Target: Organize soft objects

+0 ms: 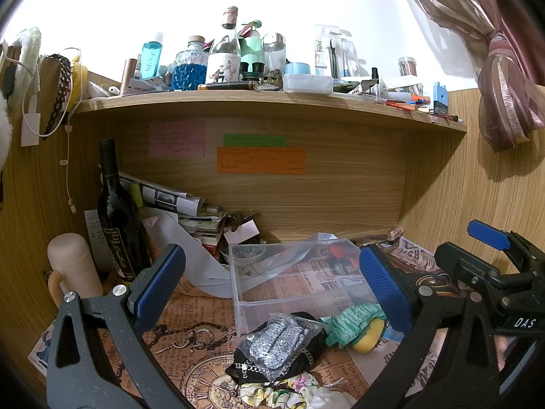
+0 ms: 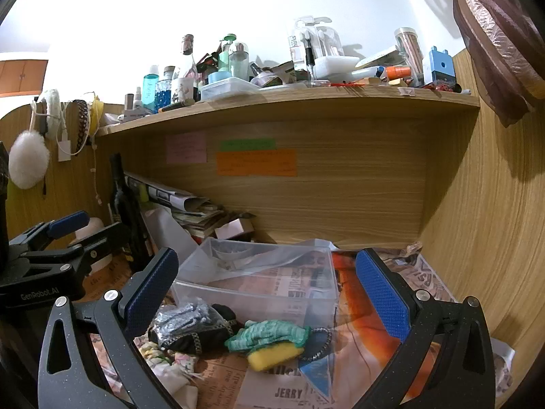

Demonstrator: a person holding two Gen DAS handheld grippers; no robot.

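A pile of soft things lies on the newspaper-covered desk in front of a clear plastic box [image 1: 299, 276] [image 2: 259, 289]. A silver glitter pouch in a bag [image 1: 277, 342] [image 2: 184, 317] rests on a black pouch [image 1: 306, 351] [image 2: 201, 339]. A green cloth [image 1: 351, 323] [image 2: 269, 334] lies over a yellow sponge [image 1: 368, 337] [image 2: 276, 356]. A floral scrunchie [image 1: 272, 392] [image 2: 160, 354] lies at the front. My left gripper [image 1: 269, 289] is open above the pile and empty. My right gripper [image 2: 269, 289] is open above it too, empty; it also shows in the left wrist view [image 1: 490, 266].
A dark wine bottle [image 1: 117, 218], a beige mug [image 1: 73, 269] and stacked papers [image 1: 190, 218] stand at the back left. A wooden shelf [image 1: 272, 102] [image 2: 289, 102] crowded with bottles hangs overhead. A wooden wall [image 2: 494, 221] and a curtain [image 1: 504, 95] close the right side.
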